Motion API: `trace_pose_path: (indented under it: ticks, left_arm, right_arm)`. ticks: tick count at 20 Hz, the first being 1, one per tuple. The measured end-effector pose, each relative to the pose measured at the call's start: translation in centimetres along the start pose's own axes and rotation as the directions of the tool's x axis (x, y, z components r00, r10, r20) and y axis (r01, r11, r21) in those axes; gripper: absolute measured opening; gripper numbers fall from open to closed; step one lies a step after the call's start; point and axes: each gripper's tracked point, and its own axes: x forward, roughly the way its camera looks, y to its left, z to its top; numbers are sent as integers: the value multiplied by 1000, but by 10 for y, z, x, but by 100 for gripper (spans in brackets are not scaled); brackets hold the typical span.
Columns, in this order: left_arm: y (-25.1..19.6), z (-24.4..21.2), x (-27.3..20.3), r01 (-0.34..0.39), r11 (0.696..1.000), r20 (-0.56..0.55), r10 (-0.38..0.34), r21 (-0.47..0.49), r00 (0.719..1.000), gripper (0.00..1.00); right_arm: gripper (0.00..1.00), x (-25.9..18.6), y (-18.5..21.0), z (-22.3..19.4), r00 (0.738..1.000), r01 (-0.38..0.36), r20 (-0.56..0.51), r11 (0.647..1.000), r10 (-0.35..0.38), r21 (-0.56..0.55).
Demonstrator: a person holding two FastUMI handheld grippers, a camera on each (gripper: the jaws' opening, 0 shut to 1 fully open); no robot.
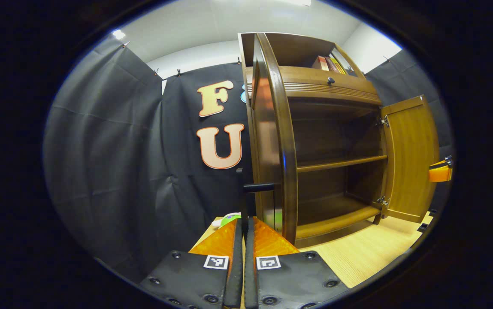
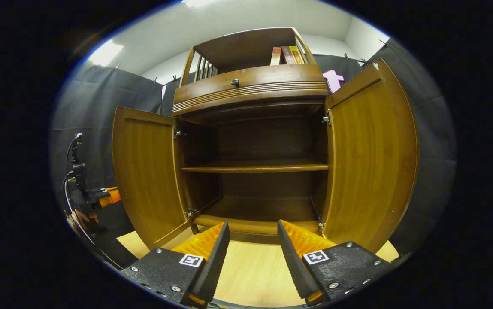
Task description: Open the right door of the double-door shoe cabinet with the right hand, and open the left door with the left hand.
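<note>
I am holding my left gripper (image 1: 243,231) with its fingers pressed almost flat together, only a thin slit between the pads and nothing caught in it. Just past the tips, the dark bar handle (image 1: 258,187) of the shoe cabinet's left door (image 1: 272,141) is standing free of the fingers, and the door itself is showing to me edge-on, swung well out from the cabinet front.

My right gripper (image 2: 250,234) is sitting with its fingers spread wide and empty, pointing straight into the shoe cabinet (image 2: 250,86) from the pale wood floor (image 2: 250,270) before it. To the right of the cabinet opening the right door (image 2: 370,159) is hanging fully open on its hinges; to the left of the opening the left door is standing open as well, and beyond it the left gripper is floating clear of the panel. Inside the cabinet the middle shelf (image 2: 255,166) and the bottom board are lying bare. Above the opening are a drawer with a small dark knob (image 2: 235,82) and a few books (image 2: 288,55) on the top shelf.

I am judging the task as good as finished: both doors are open, neither gripper is gripping anything, and at most a pull-back of the hands is left.
</note>
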Motion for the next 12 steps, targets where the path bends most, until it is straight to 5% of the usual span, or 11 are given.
trace_pose_path:
  ticks: [8,10,12]
  left_arm:
    - [25,-4,-1,108,994,-16,-108,1,994,10]
    - [33,-2,-16,109,994,-15,-109,31,994,2]
    - [45,3,-35,84,996,-15,-84,30,996,16]
  right_arm:
    - [70,6,29,-4,1000,19,10,1000,-19,-8]
    - [70,7,35,-4,1000,24,18,1000,-24,-8]
    - [70,10,39,-2,999,23,29,1000,-23,-4]
